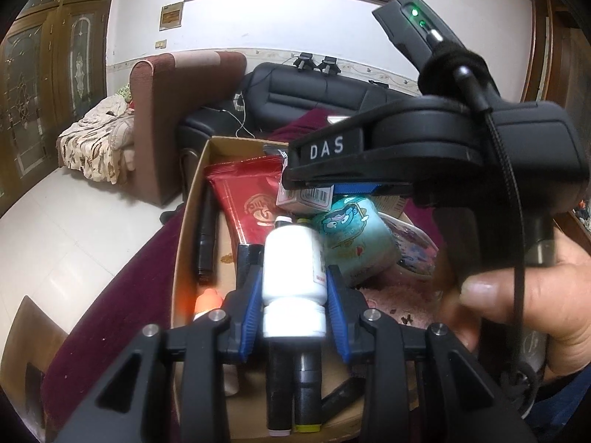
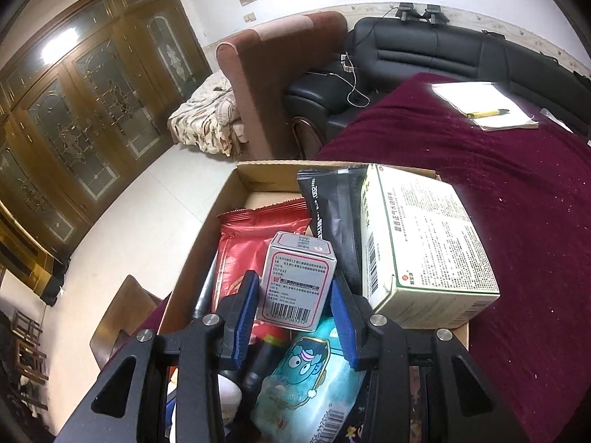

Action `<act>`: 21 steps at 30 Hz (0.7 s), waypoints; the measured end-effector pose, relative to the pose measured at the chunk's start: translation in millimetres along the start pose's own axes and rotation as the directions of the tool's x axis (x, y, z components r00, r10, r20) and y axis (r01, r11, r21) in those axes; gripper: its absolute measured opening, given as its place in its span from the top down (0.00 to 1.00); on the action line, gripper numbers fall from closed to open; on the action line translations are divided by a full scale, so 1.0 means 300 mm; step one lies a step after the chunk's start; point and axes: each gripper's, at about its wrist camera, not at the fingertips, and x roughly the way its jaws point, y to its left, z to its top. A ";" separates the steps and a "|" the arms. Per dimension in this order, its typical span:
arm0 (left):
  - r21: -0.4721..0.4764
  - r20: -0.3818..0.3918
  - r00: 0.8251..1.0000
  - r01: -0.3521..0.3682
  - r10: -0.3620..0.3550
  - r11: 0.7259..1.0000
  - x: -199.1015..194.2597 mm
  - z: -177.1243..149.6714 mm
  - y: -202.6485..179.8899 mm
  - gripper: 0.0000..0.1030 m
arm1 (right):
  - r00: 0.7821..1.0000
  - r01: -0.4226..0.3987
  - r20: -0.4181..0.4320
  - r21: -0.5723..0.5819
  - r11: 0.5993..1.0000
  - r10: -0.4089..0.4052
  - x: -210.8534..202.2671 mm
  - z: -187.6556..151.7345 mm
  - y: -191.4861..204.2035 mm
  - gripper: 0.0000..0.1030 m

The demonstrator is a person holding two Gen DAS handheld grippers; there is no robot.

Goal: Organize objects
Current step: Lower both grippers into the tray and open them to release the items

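Cardboard box crammed full on maroon-covered desk; left tongs clamp white bottle, right tongs clamp small carton.

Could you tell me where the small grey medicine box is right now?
In the right wrist view, the grey box is held in the right gripper above the cardboard box, over the teal packet, left of the green-edged carton.

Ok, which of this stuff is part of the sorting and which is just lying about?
In the job:
- white bottle, in the left gripper
- small barcoded box, in the right gripper
- cardboard box holding the red pouch, black pouch, large cream carton, cartoon packet

Lying about:
- notepad and yellow pen on the maroon cloth
- black sofa
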 end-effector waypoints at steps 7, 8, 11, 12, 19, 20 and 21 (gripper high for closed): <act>0.000 0.001 1.000 -0.001 0.001 1.000 0.001 0.001 -0.006 0.68 | 1.000 0.002 0.001 0.002 1.000 -0.002 -0.002 0.003 0.000 0.58; 0.000 0.001 1.000 -0.002 0.002 1.000 0.001 0.001 -0.005 0.68 | 1.000 0.004 0.000 0.003 1.000 -0.004 -0.004 0.002 0.000 0.58; -0.001 0.001 1.000 -0.004 0.004 1.000 0.001 0.004 -0.003 0.67 | 1.000 -0.004 -0.005 0.008 1.000 0.004 -0.019 0.000 0.004 0.51; -0.004 0.003 1.000 -0.004 0.004 1.000 -0.001 0.005 -0.003 0.65 | 1.000 -0.018 -0.006 0.010 1.000 0.018 -0.026 -0.003 0.006 0.49; -0.007 0.011 1.000 -0.004 0.004 1.000 -0.022 -0.002 -0.011 0.54 | 0.999 -0.015 0.035 -0.006 1.000 0.015 -0.100 -0.016 0.020 0.31; -0.008 0.014 1.000 -0.005 0.005 1.000 -0.027 -0.002 -0.012 0.52 | 0.999 -0.017 0.041 -0.007 1.000 0.017 -0.113 -0.019 0.022 0.30; -0.009 0.019 1.000 -0.008 0.008 1.000 -0.034 -0.003 -0.014 0.46 | 0.999 -0.015 0.046 -0.008 1.000 0.015 -0.127 -0.023 0.024 0.30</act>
